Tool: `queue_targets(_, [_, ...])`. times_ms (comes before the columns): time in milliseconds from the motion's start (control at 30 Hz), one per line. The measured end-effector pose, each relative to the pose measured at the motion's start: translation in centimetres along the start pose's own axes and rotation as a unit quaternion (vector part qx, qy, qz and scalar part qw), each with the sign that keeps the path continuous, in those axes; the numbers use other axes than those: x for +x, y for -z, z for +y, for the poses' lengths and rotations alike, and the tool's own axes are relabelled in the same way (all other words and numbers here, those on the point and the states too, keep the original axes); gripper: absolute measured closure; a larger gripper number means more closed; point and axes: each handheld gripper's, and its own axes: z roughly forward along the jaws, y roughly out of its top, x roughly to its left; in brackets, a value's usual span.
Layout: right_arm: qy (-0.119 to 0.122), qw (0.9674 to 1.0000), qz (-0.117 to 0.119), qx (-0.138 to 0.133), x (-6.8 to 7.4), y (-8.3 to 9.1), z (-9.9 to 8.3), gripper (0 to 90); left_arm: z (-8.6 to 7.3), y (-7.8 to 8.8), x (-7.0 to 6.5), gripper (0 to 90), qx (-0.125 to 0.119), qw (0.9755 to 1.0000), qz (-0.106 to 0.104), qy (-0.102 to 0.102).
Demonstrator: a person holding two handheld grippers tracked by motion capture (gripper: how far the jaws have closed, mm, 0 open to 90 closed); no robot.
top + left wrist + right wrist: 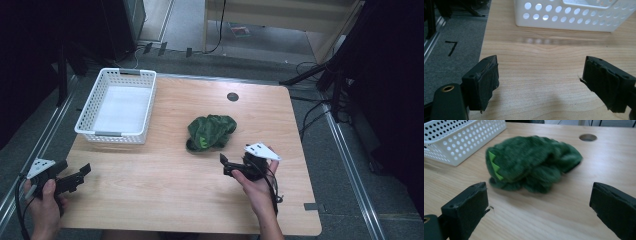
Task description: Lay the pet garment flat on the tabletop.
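A crumpled dark green cloth (210, 132) with light green spikes lies near the middle of the wooden table (150, 180). In the right gripper view the cloth (531, 162) sits just ahead of the wide-apart jaws. My right gripper (223, 165) is open, a short way to the front right of the cloth and clear of it. My left gripper (82, 175) hovers open at the table's front left corner, holding nothing. Ahead of my left gripper (540, 82) stands a white perforated basket (564, 18), which looks empty from the high view of the basket (90, 112).
A round cable hole (232, 96) sits in the table near its far edge. The basket (456, 140) stands left of the cloth. Grey floor (451, 50) drops away beyond the table's left edge. Cables and dark stands crowd the floor at the right.
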Motion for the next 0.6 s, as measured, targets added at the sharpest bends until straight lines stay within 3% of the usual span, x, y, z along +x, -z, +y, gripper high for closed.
queue_targets(67, [0.007, 1.0, 0.003, 0.001, 1.2, -1.5, 1.1, 1.8, 0.0, 0.0, 0.0, 13.8, 0.001, 1.0, 0.0, -0.001])
queue_targets(200, [0.014, 0.9998, 0.006, 0.01, 2.2, -3.2, 1.9, 1.3, 0.0, 0.0, 0.0, 13.8, 0.003, 1.0, -0.001, -0.002])
queue_targets(267, [0.02, 0.9993, 0.016, 0.029, 2.8, -4.4, 2.1, 0.0, 0.0, 0.0, 0.0, 13.8, 0.002, 1.0, -0.001, -0.002])
queue_targets(300, [0.027, 0.9987, 0.006, 0.042, 3.3, -5.8, 2.2, 0.0, 0.0, 0.0, 0.0, 13.8, 0.003, 1.0, -0.001, -0.003])
queue_targets(333, [0.027, 0.9987, 0.006, 0.042, 3.3, -5.8, 2.2, 0.0, 0.0, 0.0, 0.0, 13.8, 0.003, 1.0, -0.001, -0.003])
queue_targets(367, [0.028, 0.998, -0.014, 0.054, 3.5, -7.0, 2.2, 0.0, 0.0, 0.0, 0.0, 13.8, 0.004, 1.0, -0.001, -0.005])
queue_targets(433, [0.032, 0.9966, -0.031, 0.069, 3.5, -8.3, 2.2, 0.0, 0.0, 0.0, 0.0, 13.8, 0.004, 1.0, -0.001, -0.006])
queue_targets(467, [0.032, 0.9966, -0.031, 0.069, 3.5, -8.3, 2.2, 0.0, 0.0, 0.0, 0.0, 13.8, 0.005, 1.0, 0.0, -0.006])
queue_targets(500, [0.037, 0.995, -0.032, 0.087, 3.3, -9.9, 1.8, 0.0, 0.0, 0.0, 0.0, 13.8, 0.005, 1.0, -0.001, -0.006])
queue_targets(600, [0.033, 0.9941, -0.034, 0.098, 3.2, -10.9, 1.3, 1.4, 0.0, 0.0, 0.0, 13.8, 0.002, 1.0, 0.001, -0.006])
